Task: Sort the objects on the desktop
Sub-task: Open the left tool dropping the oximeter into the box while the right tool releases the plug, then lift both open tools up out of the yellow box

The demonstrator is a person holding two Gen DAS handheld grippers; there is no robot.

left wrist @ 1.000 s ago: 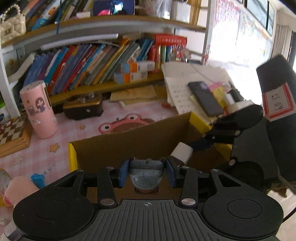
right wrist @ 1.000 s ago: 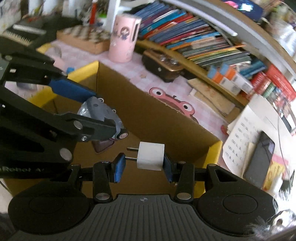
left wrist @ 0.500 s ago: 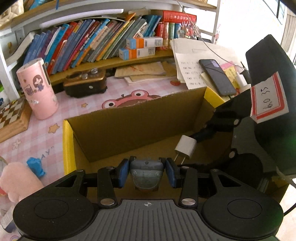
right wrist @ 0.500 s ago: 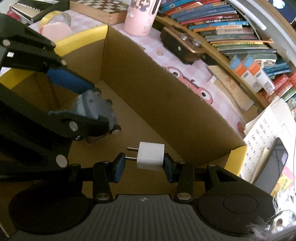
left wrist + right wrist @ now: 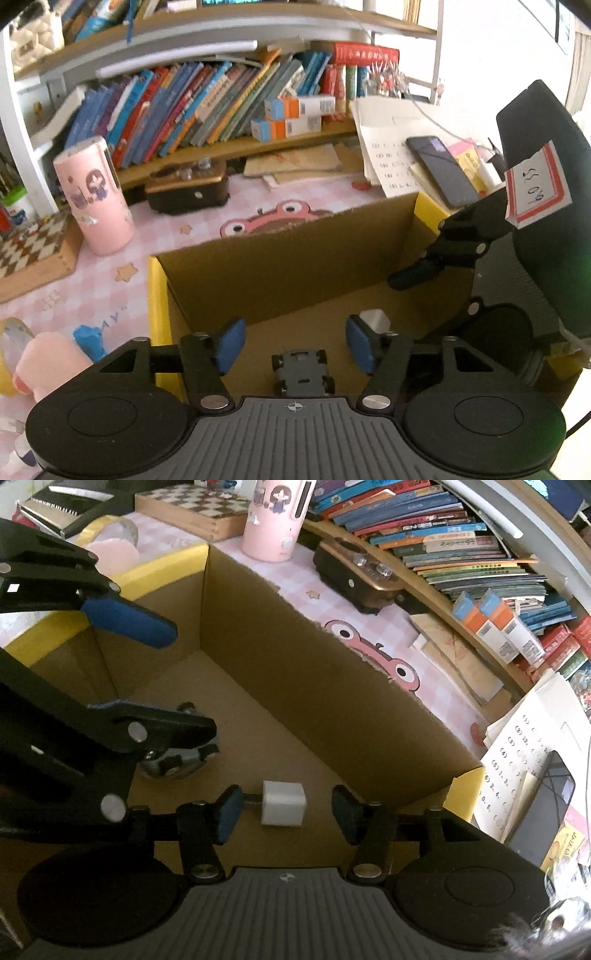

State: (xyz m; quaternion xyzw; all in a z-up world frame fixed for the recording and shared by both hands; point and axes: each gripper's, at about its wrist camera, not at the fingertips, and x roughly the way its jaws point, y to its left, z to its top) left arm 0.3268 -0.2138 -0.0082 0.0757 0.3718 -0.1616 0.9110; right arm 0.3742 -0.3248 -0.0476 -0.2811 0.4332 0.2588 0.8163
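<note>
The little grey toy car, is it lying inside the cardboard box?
Yes, the toy car rests on the floor of the cardboard box.

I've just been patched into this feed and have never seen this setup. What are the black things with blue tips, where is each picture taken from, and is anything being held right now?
They are hand-held tongs, one in each of a person's hands, each with a camera looking along its blue-padded fingers.

One picture looks along the left tongs, the other along the right tongs. Both point down into a cardboard box on a pink desk mat.

Nothing is gripped. Both sets of jaws are opening. The grey toy car lies on the box floor below the left pads. The white plug adapter is between the right pads, with a clear gap on one side.
</note>
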